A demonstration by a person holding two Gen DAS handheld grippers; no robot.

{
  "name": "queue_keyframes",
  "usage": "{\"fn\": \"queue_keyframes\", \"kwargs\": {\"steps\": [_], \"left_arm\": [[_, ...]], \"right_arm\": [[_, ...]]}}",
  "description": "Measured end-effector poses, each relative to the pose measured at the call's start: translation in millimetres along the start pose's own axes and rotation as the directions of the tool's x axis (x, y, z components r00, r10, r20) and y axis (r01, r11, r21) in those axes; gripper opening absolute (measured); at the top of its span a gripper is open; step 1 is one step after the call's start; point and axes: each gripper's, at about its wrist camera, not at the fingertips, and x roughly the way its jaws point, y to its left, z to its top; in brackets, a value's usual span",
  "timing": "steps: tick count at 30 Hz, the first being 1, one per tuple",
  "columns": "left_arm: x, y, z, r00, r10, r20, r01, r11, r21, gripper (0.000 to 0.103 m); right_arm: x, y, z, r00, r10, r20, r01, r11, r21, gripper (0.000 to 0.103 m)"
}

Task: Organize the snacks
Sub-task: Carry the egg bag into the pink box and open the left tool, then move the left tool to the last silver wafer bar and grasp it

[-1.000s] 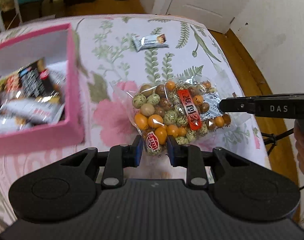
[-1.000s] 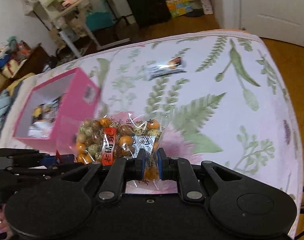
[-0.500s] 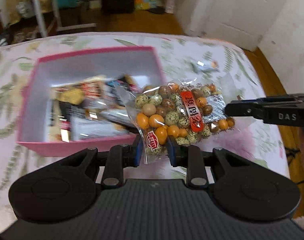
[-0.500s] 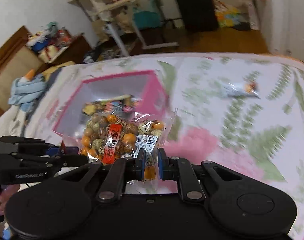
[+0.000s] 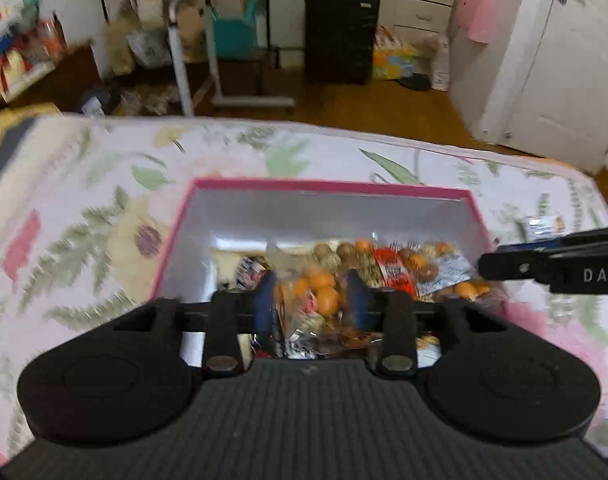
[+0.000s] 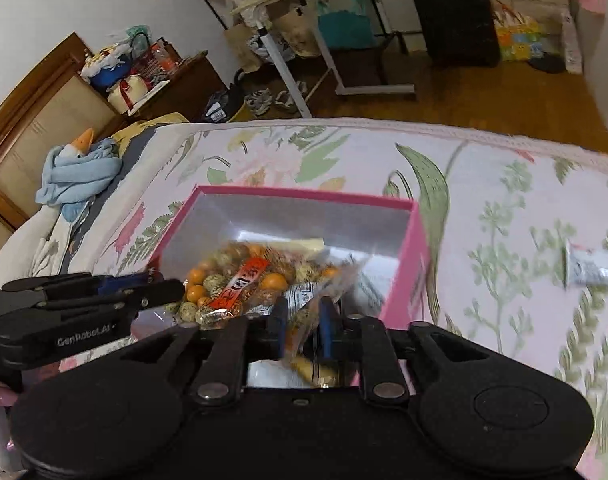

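Straddling one end of a clear bag of nuts (image 5: 368,276), the left gripper (image 5: 309,300) has its blue-padded fingers (image 5: 264,300) parted wider than the plastic between them, and whether the pads press the bag cannot be told through the blur. The right gripper (image 6: 302,330) stands with its fingers (image 6: 327,332) narrowly apart around the bag's (image 6: 248,280) other edge, the plastic loose in the gap. Both grippers are level and meet over the near side of a pink box (image 5: 328,187), each reaching in from its own side. The bag hangs over the box's (image 6: 416,256) open inside, above other packets. The box sits on a flowered bedspread (image 6: 484,184). A small wrapped snack (image 6: 592,268) lies on the cloth, well apart to the right.
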Motion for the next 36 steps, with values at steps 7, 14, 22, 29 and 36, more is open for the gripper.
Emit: {"fn": "queue_keyframes", "kwargs": {"steps": [7,14,22,29,36], "left_arm": [[-11,-5,-7,0.999,-0.035,-0.029,0.035,0.999,-0.005,0.058],[-27,-40,-2,0.991,-0.131,-0.009,0.131,0.990,0.050,0.058],[-34,-107,20,0.960,-0.281,-0.008,0.280,0.954,0.106,0.058],[-10,-182,14,0.929,-0.370,-0.014,0.369,0.923,0.106,0.058],[45,-246,25,0.951,-0.298,0.081,0.286,0.949,0.136,0.058]], "right_arm": [[-33,-23,-11,0.998,0.011,0.069,-0.016,0.998,0.066,0.036],[-96,-78,-23,0.979,-0.088,0.185,0.057,0.984,0.166,0.037],[-144,-128,-33,0.967,-0.161,0.197,0.124,0.974,0.190,0.050],[-149,-186,-44,0.956,-0.215,0.201,0.169,0.959,0.226,0.058],[-107,-215,-59,0.920,-0.264,0.291,0.265,0.963,0.037,0.060]]}}
